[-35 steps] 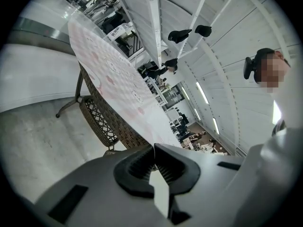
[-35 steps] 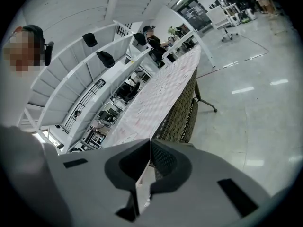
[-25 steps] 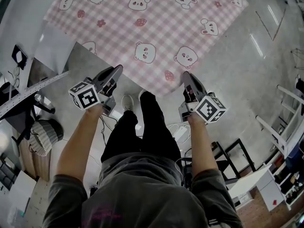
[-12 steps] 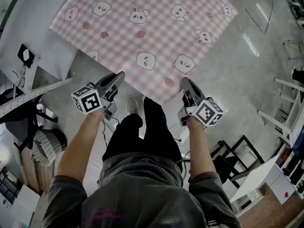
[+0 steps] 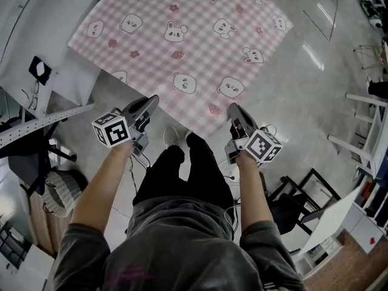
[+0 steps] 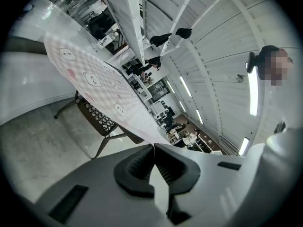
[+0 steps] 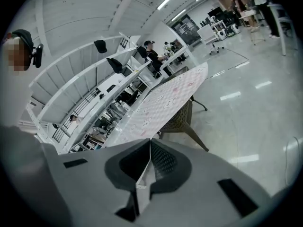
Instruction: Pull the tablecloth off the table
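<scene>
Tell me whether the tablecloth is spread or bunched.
Spread: the tablecloth stretches flat, no folds, left claw and right claw shut on its near edge.

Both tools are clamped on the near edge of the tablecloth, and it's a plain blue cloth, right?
Not plain blue. The head view shows the tablecloth is pink check with bear faces. The left tool and right tool are indeed clamped on its near edge.

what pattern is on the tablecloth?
Pink-and-white gingham tablecloth printed with cartoon animal faces and small red motifs; clearest in the head view.
</scene>
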